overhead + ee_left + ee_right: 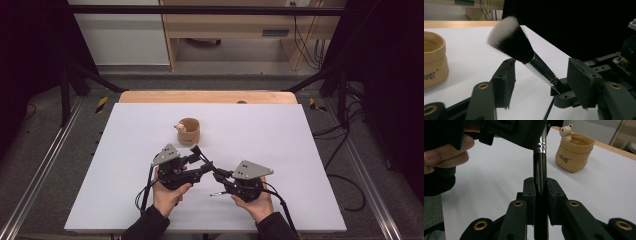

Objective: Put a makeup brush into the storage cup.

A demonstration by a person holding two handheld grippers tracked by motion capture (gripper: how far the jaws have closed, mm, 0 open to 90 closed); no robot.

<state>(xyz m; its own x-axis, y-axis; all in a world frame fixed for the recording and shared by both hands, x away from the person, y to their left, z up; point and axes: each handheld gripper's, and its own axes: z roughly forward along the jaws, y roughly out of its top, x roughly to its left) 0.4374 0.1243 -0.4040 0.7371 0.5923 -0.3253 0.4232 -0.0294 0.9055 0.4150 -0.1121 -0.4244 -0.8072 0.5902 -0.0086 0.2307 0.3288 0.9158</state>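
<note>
A makeup brush (205,161) with a black handle, a silver ferrule and a black, white-tipped head (506,35) hangs above the white board. My right gripper (540,187) is shut on the black handle (540,167), with the brush pointing up and away toward the pouch. My left gripper (544,80) stands open around the ferrule, and a gap shows between each pad and the brush. In the high view my left gripper (199,166) and my right gripper (219,176) meet near the front middle of the board.
A tan fabric pouch (189,132) with a small bear figure (566,131) on its rim stands upright just beyond the brush head. The white board (300,150) lies on a wooden table (210,96). Black frame posts and cables flank both sides.
</note>
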